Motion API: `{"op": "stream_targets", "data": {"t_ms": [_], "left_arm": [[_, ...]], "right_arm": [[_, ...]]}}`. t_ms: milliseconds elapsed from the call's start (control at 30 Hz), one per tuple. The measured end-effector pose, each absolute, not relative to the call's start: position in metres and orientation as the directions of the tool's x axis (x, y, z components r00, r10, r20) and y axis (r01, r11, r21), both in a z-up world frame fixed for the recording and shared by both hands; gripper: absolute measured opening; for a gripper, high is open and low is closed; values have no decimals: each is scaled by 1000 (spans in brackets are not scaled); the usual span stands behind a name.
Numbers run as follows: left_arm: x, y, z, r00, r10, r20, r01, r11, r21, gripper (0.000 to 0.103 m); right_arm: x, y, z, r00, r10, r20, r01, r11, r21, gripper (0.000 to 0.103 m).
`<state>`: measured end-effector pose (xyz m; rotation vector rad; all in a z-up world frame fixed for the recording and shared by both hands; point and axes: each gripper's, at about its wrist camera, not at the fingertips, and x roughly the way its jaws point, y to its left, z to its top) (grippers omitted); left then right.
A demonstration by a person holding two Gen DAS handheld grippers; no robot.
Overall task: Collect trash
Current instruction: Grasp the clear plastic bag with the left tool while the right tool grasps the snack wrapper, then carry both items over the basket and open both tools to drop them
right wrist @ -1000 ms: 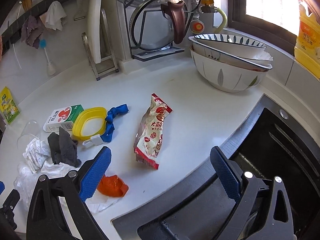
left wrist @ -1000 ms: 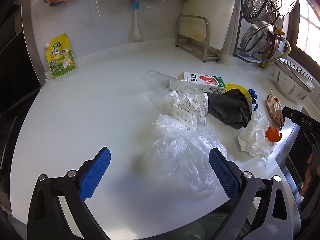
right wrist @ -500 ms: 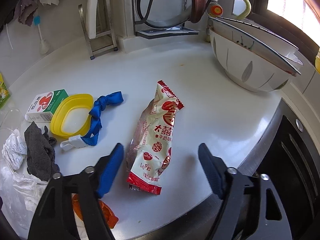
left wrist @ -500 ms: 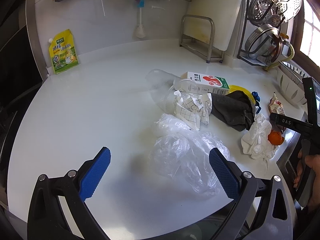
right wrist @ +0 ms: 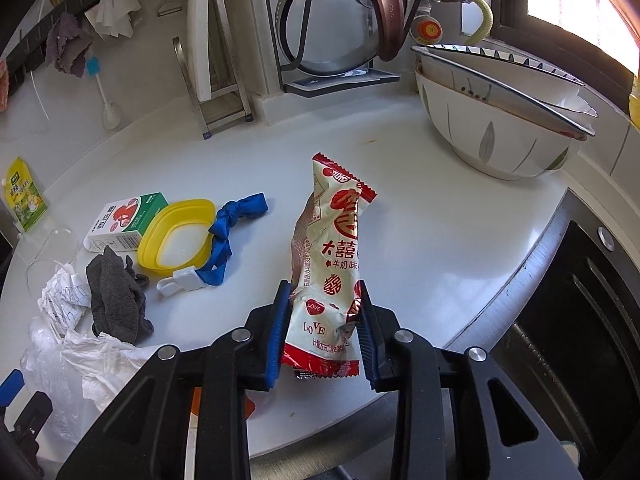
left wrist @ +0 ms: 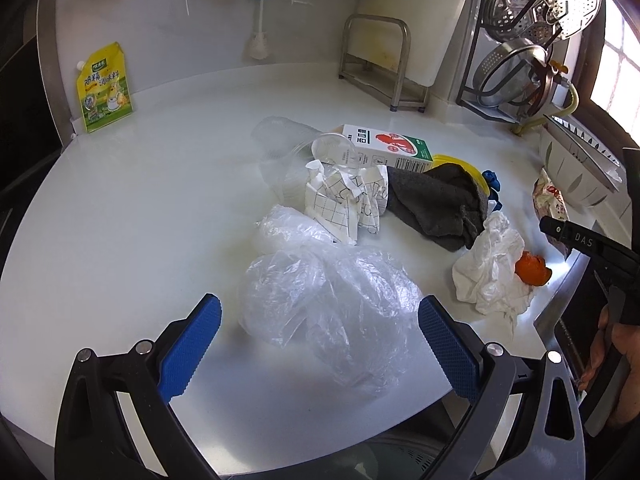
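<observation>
A red-and-cream snack wrapper (right wrist: 340, 232) lies on the white counter (right wrist: 420, 208). My right gripper (right wrist: 323, 300) is closing on its near end, and both blue pads press the crinkled sides. My left gripper (left wrist: 320, 312) is open and hovers just above a crumpled clear plastic bag (left wrist: 328, 280), one finger on each side, not touching it. Beyond the bag lie checked crumpled paper (left wrist: 340, 200), a clear plastic cup (left wrist: 288, 148), a milk carton (left wrist: 388, 146), a grey cloth (left wrist: 436, 204), white crumpled paper (left wrist: 492, 272) and an orange scrap (left wrist: 532, 270).
A yellow lid (right wrist: 176, 236) and a knotted blue strap (right wrist: 224, 236) lie left of the wrapper. Stacked bowls (right wrist: 492, 120) stand at the back right, with a dark sink (right wrist: 580, 320) at the right edge. A yellow-green pouch (left wrist: 104, 88) leans on the back wall, near metal racks (left wrist: 380, 60).
My right gripper has moved in over the snack wrapper and its jaws have gone from wide open to pressing on it. The left gripper has edged closer to the plastic bag and stays open.
</observation>
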<state>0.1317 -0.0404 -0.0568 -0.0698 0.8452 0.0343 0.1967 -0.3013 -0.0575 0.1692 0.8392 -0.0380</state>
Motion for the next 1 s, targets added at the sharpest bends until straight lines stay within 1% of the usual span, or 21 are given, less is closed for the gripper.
{"op": "stream_targets", "data": {"t_ms": [100,167,200,233,300,333,367,400,467,533,767,1000], "left_arm": [[138,-51,-65,658,28,-753,-54,999,-9,96],[141,-53,-70,657,39,-753,-54,999,4,94],[142,-54,-72,657,43,-753,-55,998,10,85],[143,-53,-74,652,43,-757,-52,999,12,69],[145,-51,-76,645,30,-764,-42,999,5,57],[144,-49,-75,652,18,-758,-33,999,-5,44],[143,-47,-74,655,6,-756,-26,1000,-15,37],[142,-45,-73,656,-1,-755,-23,1000,-21,25],[141,-39,-72,653,-15,-757,-21,999,-38,16],[138,-33,-69,657,-27,-754,-16,999,-50,12],[116,-18,-45,700,-6,-714,-9,1000,-17,12],[82,0,-24,727,0,-687,6,1000,7,12]], "right_arm": [[194,-301,-56,680,23,-733,99,987,123,30],[192,-303,-56,685,23,-728,102,987,127,30],[192,-304,-56,685,28,-728,105,985,137,30],[192,-306,-57,684,31,-729,108,984,143,30],[191,-308,-57,684,31,-729,112,983,147,30],[192,-308,-57,684,31,-728,111,983,146,30],[192,-307,-57,686,31,-727,110,983,145,30],[191,-307,-56,689,29,-724,107,984,142,30],[189,-304,-54,695,25,-719,101,986,132,30],[185,-302,-52,701,24,-713,97,987,129,30],[161,-301,-40,730,15,-684,97,987,125,30],[108,-292,-19,768,19,-640,86,987,133,30]]}}
